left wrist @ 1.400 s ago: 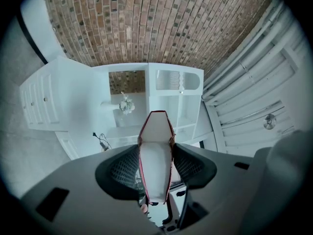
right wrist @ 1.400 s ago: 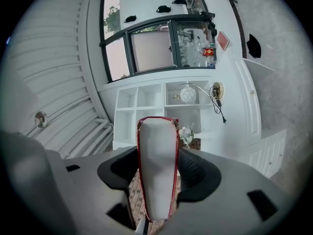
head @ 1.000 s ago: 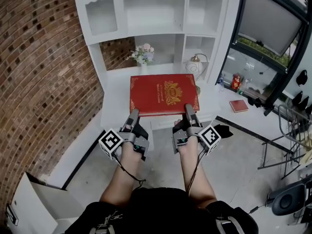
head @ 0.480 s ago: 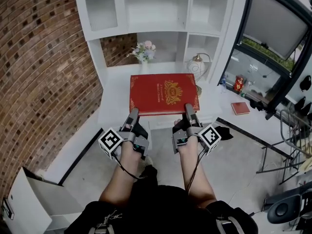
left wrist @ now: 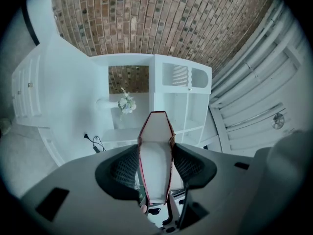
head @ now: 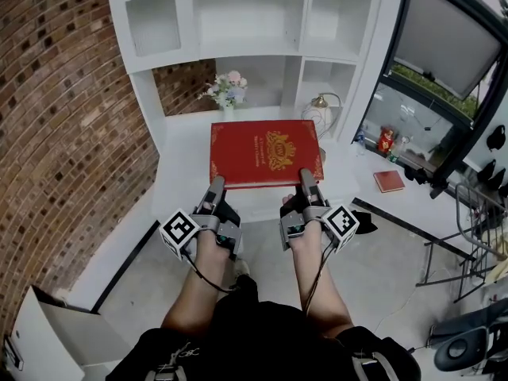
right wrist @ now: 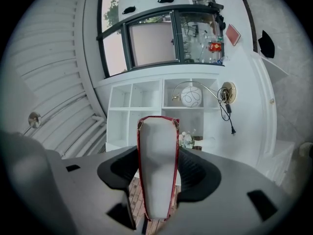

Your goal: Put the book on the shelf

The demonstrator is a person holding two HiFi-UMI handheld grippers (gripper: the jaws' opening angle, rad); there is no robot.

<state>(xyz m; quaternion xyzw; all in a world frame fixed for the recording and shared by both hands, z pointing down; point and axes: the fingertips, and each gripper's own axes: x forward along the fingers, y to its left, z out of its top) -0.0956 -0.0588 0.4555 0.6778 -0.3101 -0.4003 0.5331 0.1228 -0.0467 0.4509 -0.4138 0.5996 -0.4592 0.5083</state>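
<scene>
Red cloth with gold print covers the book [head: 266, 153], which lies flat, cover up, with its near edge clamped at both corners. The left gripper [head: 213, 187] bites the near-left corner and the right gripper [head: 306, 178] the near-right one. In the left gripper view the jaws press on the two covers, with the white page block between them, edged by thin red lines. The right gripper view shows the same grip: pads tight on both covers, pages filling the gap. Both forearms reach forward side by side, and each gripper's marker cube faces outward.

From the head view the book lies over the white bench [head: 184, 161] at the foot of the shelf [head: 246, 22]. Whether its underside touches the bench cannot be told. Its far edge points toward the shelf's open compartments, which are white.

Behind the book, a small bunch of flowers [head: 226, 90] stands on the bench near the left rear corner, in front of a brick patch. A lamp [head: 319, 109] with a round shade stands to the right of the flowers, just past the book's far-right corner. A brick wall [head: 63, 125] runs along the left. To the right, a small red book [head: 389, 181] lies on a white ledge under a dark-framed window [head: 444, 42], well apart from the held one.
</scene>
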